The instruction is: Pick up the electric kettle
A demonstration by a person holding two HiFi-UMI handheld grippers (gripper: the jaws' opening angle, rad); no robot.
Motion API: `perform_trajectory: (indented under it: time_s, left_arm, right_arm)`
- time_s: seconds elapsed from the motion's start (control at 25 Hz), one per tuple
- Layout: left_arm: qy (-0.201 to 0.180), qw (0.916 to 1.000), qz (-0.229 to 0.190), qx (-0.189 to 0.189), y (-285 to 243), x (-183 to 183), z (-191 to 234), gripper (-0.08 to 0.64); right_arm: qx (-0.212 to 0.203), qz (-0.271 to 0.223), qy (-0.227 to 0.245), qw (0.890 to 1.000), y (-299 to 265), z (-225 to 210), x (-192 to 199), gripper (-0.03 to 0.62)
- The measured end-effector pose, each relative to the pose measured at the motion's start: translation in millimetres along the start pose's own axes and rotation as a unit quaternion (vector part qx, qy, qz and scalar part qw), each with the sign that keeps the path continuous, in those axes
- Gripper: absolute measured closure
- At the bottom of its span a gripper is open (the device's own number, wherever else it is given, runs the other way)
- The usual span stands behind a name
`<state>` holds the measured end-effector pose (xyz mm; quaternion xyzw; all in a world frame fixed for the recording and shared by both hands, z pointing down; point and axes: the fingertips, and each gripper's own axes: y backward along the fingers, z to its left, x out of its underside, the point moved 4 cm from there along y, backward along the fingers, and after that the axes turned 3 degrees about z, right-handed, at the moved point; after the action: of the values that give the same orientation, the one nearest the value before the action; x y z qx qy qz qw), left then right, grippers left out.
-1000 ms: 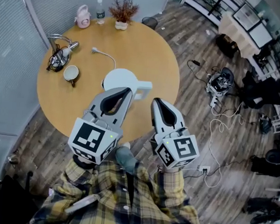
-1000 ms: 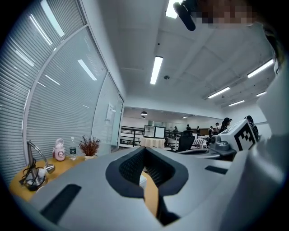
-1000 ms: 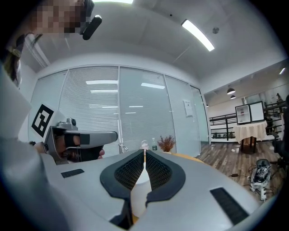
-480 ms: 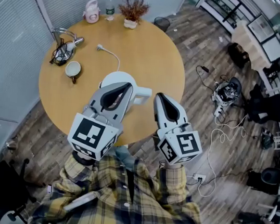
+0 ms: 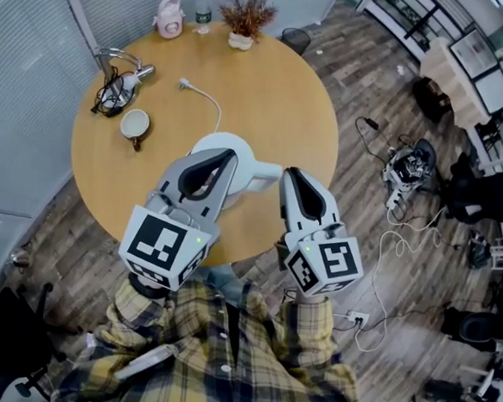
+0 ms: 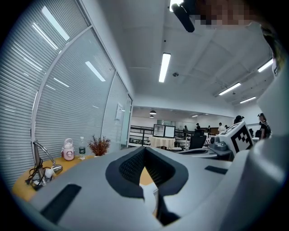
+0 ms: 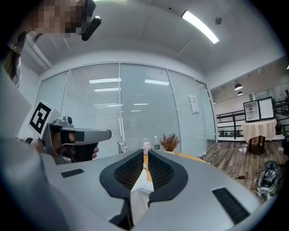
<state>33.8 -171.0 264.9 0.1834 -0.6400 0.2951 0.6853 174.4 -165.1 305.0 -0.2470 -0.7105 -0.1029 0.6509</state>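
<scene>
The white electric kettle (image 5: pixel 247 163) stands on the round wooden table (image 5: pixel 286 94), near its front edge, with its handle (image 5: pixel 268 173) pointing right. My left gripper (image 5: pixel 228 155) reaches level over the kettle's left half and hides much of it; its tips meet with nothing between them. Just right of the handle's end is my right gripper (image 5: pixel 290 173), shut and empty, apart from the kettle. In the left gripper view the left gripper (image 6: pixel 144 150) has its pads meeting, and in the right gripper view the right gripper (image 7: pixel 145 152) looks the same.
A white cord with a plug (image 5: pixel 201 97) runs from the kettle toward the back. A cup (image 5: pixel 134 125), a tangle of cables (image 5: pixel 111 96), a pink bottle (image 5: pixel 169 18), a water bottle (image 5: pixel 204 0) and a potted plant (image 5: pixel 246 18) stand along the far rim. Cables and a power strip (image 5: pixel 360 318) lie on the floor at right.
Both grippers have moved forward over the table. The left one now covers more of the kettle, and the right tip has come level with the handle.
</scene>
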Motion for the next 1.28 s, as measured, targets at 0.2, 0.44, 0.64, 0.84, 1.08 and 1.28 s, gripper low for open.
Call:
perform_trajectory:
  time_s: [0.2, 0.44, 0.64, 0.84, 1.08, 1.28]
  left_arm:
    - [0.008, 1.0000, 0.002, -0.001, 2.1, 7.7, 9.9, 0.557]
    - [0.021, 0.9997, 0.008, 0.007, 3.2, 26.5, 19.5, 0.557]
    - [0.028, 0.9995, 0.014, 0.006, 2.9, 36.8, 24.0, 0.557]
    - [0.034, 0.9992, 0.020, 0.003, 5.2, 46.7, 28.8, 0.557]
    - [0.043, 0.9988, 0.015, -0.015, 7.1, 60.5, 38.9, 0.557]
    - [0.057, 0.9979, 0.008, -0.030, 12.7, 69.5, 50.7, 0.557]
  right_arm:
    - [0.012, 0.008, -0.001, 1.000, -2.9, -5.4, 9.2, 0.552]
    - [0.011, 0.027, -0.007, 1.000, -8.7, -6.6, 26.6, 0.508]
    - [0.015, 0.041, 0.007, 0.999, -10.2, -8.7, 42.2, 0.431]
    - [0.020, 0.057, 0.007, 0.998, -13.7, -10.6, 60.8, 0.374]
    - [0.030, 0.080, -0.012, 0.996, -17.9, -19.6, 90.0, 0.365]
    - [0.042, 0.096, -0.021, 0.994, -24.0, -25.2, 111.2, 0.365]
